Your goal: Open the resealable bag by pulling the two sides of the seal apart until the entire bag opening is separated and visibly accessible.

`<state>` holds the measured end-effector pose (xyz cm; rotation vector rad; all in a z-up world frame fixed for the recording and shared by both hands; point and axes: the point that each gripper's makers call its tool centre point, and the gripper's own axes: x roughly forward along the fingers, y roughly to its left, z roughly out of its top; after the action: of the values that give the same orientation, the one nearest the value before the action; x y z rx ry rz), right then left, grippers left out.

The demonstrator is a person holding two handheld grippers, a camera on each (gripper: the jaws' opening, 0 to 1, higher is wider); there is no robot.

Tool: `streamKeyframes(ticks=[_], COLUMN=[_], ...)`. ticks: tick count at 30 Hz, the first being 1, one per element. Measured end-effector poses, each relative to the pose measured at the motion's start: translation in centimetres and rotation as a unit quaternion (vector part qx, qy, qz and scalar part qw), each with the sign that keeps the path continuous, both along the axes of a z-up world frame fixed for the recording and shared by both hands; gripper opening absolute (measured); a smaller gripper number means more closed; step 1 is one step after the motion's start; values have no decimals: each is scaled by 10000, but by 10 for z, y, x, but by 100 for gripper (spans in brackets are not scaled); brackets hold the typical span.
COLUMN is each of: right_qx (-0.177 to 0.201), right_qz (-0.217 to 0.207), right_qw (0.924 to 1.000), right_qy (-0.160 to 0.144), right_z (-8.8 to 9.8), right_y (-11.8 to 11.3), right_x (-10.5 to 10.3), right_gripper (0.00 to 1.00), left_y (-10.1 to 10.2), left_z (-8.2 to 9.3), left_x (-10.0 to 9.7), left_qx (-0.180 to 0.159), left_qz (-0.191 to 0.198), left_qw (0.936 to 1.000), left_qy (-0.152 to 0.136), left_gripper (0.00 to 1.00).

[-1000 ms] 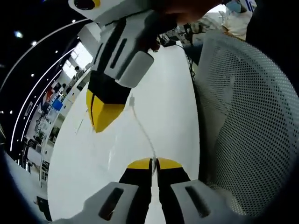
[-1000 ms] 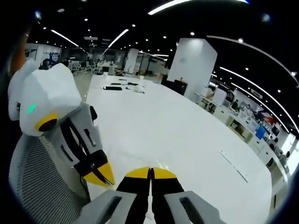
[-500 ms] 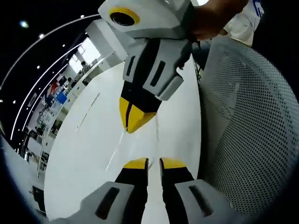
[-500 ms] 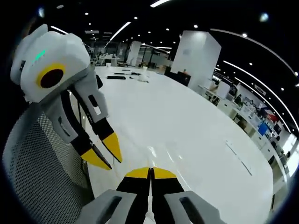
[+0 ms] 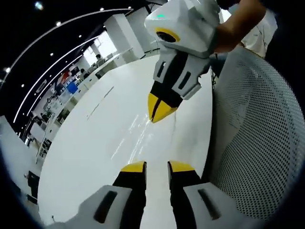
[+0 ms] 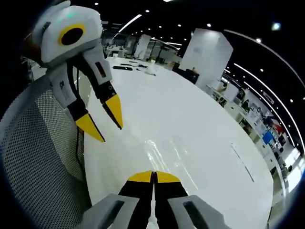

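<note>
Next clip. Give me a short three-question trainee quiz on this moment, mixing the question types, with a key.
1. True or false: the left claw has its jaws apart.
2. Multiple choice: where is the mesh chair back? A) beside the edge of the white table; B) lying flat on the tabletop; C) clamped between the left claw's jaws.
3. Fill in: in the right gripper view, the right claw has its yellow tips pressed ____.

Key: 1 true; 2 A; 3 shut.
</note>
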<state>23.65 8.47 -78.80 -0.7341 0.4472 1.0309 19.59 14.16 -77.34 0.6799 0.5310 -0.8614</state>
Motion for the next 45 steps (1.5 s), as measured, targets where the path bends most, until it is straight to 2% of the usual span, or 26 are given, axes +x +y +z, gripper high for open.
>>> streamKeyframes(ticks=[2,8,12,17,24,27,30,33,36,40,45], right_qx=[-145,-318,-434,-623,-899,-962,-925,-850,-710,-545,-486], right_qz=[102,203,256,306,398,368,243,130,-4,-232,-317], right_qw=[9998,9990,9983,9964,9933,9930,9941,9954,9971,9982,9980], right_qy=[-129,-238,-300,-483,-614,-575,-513,-417,-285,-17,238], right_z=[-1,-4,-6,-6,-13,-17,-20,-23,-24,-29,-37], right_y=[1,0,-3,-8,-13,-15,-16,-16,-14,-19,-25], right_x=[4,16,24,38,46,49,51,52,52,50,41], right_gripper=[0,0,0,0,0,0,0,0,0,4,7], left_y=[4,9,5,3,3,-3,2,5,7,10,14], left_z=[0,-4,-9,-11,-9,-2,0,4,4,5,4], left_x=[0,-4,-11,-13,-11,-9,-6,-4,-3,-2,-1], left_qx=[-40,-104,-249,-302,-388,-1119,-1145,-1412,-1454,-1456,-1481], left_qz=[99,187,117,109,212,469,524,664,700,741,828], left_qw=[9999,9996,9991,9989,9984,9907,9904,9858,9849,9848,9836], left_qy=[12,162,335,341,352,607,577,628,627,584,604], left_gripper=[17,23,30,36,36,38,39,44,48,47,47])
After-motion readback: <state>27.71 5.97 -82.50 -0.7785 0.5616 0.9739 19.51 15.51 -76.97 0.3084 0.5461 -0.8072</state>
